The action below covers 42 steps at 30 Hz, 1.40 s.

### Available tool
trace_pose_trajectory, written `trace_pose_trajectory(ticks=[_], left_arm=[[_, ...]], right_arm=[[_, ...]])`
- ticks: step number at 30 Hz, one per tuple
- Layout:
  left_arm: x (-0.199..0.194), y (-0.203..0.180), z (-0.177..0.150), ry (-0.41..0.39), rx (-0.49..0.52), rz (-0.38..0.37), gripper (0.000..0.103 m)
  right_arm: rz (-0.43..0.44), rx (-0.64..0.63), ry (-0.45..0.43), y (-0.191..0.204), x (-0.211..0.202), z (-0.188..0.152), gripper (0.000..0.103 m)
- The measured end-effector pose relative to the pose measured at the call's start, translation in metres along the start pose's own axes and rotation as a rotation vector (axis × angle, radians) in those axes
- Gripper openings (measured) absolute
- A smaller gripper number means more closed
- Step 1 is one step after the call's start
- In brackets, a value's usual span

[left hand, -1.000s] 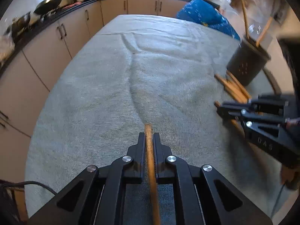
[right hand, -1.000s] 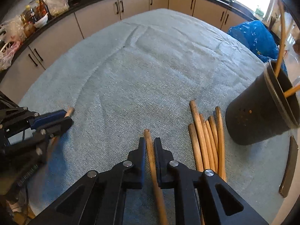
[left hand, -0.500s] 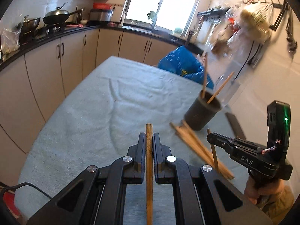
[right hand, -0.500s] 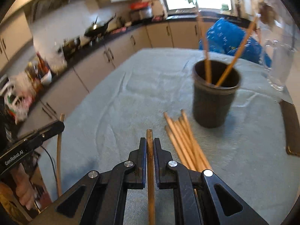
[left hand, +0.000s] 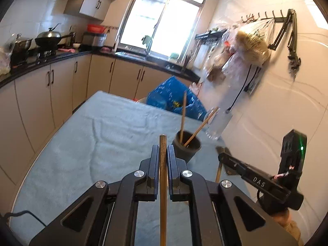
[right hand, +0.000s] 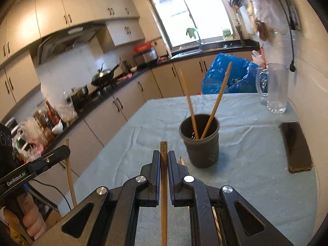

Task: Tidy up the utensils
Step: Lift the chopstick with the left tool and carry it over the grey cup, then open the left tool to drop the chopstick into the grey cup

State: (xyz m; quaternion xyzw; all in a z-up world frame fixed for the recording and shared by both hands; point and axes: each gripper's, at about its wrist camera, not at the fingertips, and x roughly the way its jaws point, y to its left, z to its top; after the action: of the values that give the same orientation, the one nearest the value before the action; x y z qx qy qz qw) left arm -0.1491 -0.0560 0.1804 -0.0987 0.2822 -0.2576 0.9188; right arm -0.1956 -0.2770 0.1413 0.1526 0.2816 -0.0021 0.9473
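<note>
My left gripper (left hand: pixel 163 153) is shut on a wooden chopstick (left hand: pixel 163 184) that stands up between its jaws. My right gripper (right hand: pixel 163 157) is shut on a second chopstick (right hand: pixel 163 188) the same way. Both are lifted above the table. A dark round holder (right hand: pixel 200 143) with two chopsticks (right hand: pixel 217 100) leaning in it stands just ahead and to the right of my right gripper. In the left wrist view the holder (left hand: pixel 187 146) sits right of my fingertips, with the right gripper (left hand: pixel 222 157) beyond it, its chopstick hanging down. The loose bundle is mostly hidden behind my jaws.
A pale cloth covers the table (right hand: pixel 246 184). A dark phone (right hand: pixel 295 147) lies at its right edge, a clear glass jug (right hand: pixel 275 88) stands at the back right, and a blue bag (right hand: pixel 229 75) sits behind. Cabinets and a stove line the left. A wall is close on the right.
Both grippers have risen from the cloth with a chopstick each and tipped upward, so the views now take in the window and walls. The holder now lies nearer my right gripper.
</note>
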Motion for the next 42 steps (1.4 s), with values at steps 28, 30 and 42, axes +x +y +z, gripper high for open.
trace_pose_trajectory(ticks=[28, 30, 42], left_arm=[[0.181, -0.089, 0.156, -0.335, 0.016, 0.075, 0.006], [0.195, -0.089, 0.151, -0.318, 0.023, 0.086, 0.006], [0.208, -0.083, 0.127, -0.272, 0.054, 0.133, 0.012]], right_arm=[[-0.196, 0.139, -0.448, -0.064, 0.021, 0.155, 0.007], [-0.197, 0.139, -0.427, -0.07, 0.032, 0.151, 0.007], [-0.168, 0.119, -0.319, -0.076, 0.054, 0.129, 0.015]])
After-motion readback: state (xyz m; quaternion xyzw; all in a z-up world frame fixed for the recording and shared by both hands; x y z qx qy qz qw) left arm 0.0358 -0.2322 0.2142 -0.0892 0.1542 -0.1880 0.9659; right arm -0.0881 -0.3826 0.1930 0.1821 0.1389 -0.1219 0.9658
